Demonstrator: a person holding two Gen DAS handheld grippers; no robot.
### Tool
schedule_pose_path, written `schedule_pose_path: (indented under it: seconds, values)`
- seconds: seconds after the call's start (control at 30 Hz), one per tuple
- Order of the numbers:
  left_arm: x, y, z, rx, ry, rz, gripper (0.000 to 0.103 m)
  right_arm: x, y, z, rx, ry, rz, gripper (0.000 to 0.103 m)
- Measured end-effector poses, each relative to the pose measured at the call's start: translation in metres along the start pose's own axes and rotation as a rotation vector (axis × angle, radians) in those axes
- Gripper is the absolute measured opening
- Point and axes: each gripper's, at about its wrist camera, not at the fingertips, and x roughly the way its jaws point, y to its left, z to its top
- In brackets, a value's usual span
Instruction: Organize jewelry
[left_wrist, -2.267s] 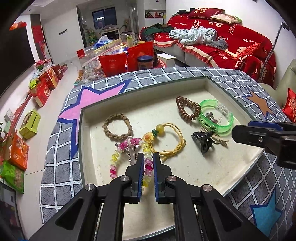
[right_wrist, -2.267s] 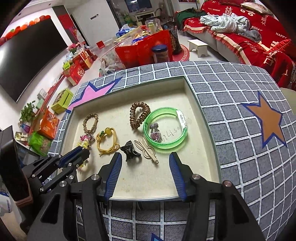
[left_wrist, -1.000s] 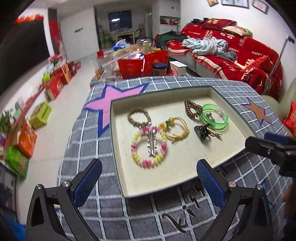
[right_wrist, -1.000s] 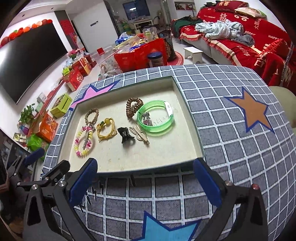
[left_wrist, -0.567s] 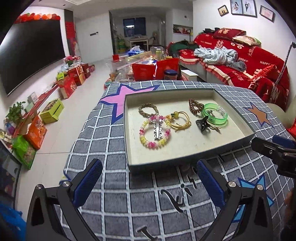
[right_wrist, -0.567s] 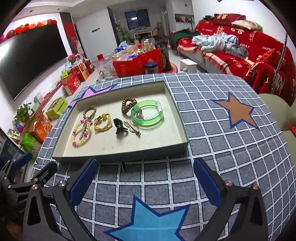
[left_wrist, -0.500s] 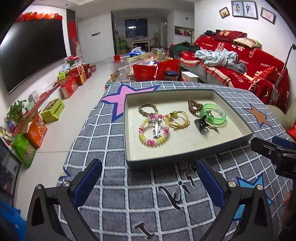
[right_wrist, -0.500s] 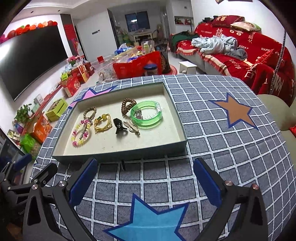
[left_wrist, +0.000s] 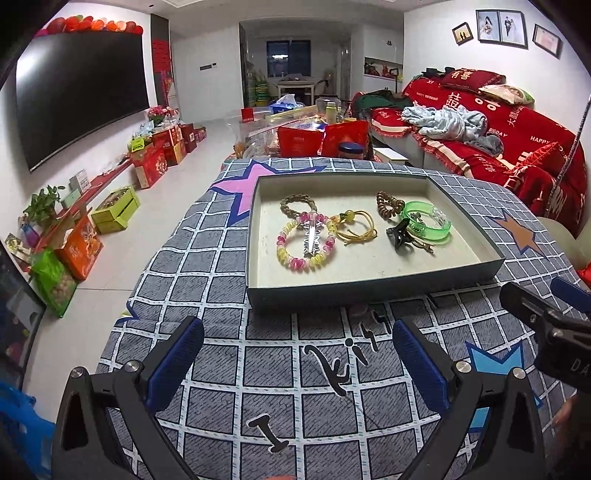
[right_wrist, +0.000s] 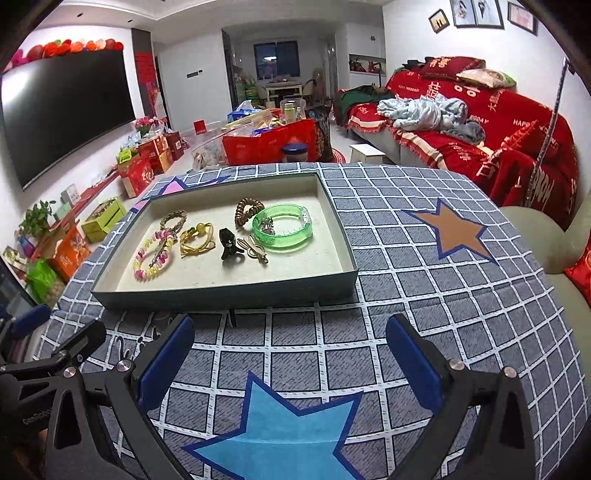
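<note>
1. The left tool (left_wrist: 297, 363) hovers over the checked cloth (left_wrist: 229, 280) of the worktop, near its front edge; its blue-padded jaws stand wide apart and grasp nothing.
2. The right tool (right_wrist: 290, 360) hangs likewise over the cloth's front part, above a blue star print; it is released too, with nothing between its jaws.
3. A shallow tray (left_wrist: 369, 291) sits on the cloth toward the far edge of the worktop, well apart from both tools.
4. Along the tray's left side lies a pink-and-yellow bead bracelet (left_wrist: 286, 254) with a silver hair clip (left_wrist: 311, 238) resting across it, and a braided brown bracelet (left_wrist: 291, 205) just behind.
5. In the tray's middle sits a yellow cord tie (left_wrist: 356, 227) with a bead.
6. Toward the tray's right side are a brown spiral hair tie (left_wrist: 388, 202), a green bangle (left_wrist: 428, 221) with a small ornament inside its ring, and a black claw clip (left_wrist: 399, 236) touching a thin gold clip (right_wrist: 253, 249).
</note>
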Motion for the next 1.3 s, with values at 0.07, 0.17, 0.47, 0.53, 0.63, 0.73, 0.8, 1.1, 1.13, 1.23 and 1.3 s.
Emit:
schedule_pose_path:
  seconds: [0.07,0.17,0.47,0.53,0.63,0.73,0.8,1.1,1.13,1.23,1.3]
  values:
    - [-0.0010,-0.0015,-0.0015,0.002,-0.002,0.005,0.103,-0.0005,0.0018,-0.0009,-0.009,-0.001,-0.002,0.103]
    - [-0.0014,-0.0029,-0.0036,0.001,0.000,0.002,0.103,-0.0020,0.0016,-0.0005,-0.011,-0.006,-0.002,0.103]
    - [-0.0021,-0.0023,-0.0050,-0.006,0.000,0.006,0.103,-0.0016,0.0027,-0.0002,-0.011,-0.004,-0.001,0.103]
    - [-0.0022,-0.0022,-0.0050,-0.006,0.001,0.004,0.103,-0.0016,0.0027,-0.0002,-0.012,-0.005,-0.001,0.103]
    - [-0.0019,-0.0020,-0.0051,-0.008,0.004,0.006,0.103,-0.0017,0.0028,-0.0003,-0.012,-0.005,-0.001,0.103]
    - [-0.0005,-0.0021,-0.0050,-0.012,0.012,0.005,0.103,-0.0020,0.0026,-0.0002,-0.011,-0.006,-0.001,0.103]
    - [-0.0002,-0.0020,-0.0050,-0.010,0.012,0.005,0.103,-0.0016,0.0028,-0.0002,-0.011,-0.004,0.000,0.103]
    - [0.0012,-0.0010,-0.0051,-0.013,0.012,0.003,0.103,-0.0021,0.0038,0.0011,-0.011,-0.005,0.000,0.103]
    - [0.0015,-0.0009,-0.0052,-0.013,0.013,0.003,0.103,-0.0023,0.0039,0.0013,-0.012,-0.005,0.000,0.103]
    - [0.0019,-0.0010,-0.0055,-0.012,0.013,0.006,0.103,-0.0024,0.0052,0.0020,-0.013,-0.005,0.000,0.103]
    - [0.0018,-0.0012,-0.0063,-0.012,0.015,0.005,0.103,-0.0023,0.0051,0.0018,-0.012,-0.005,0.001,0.103]
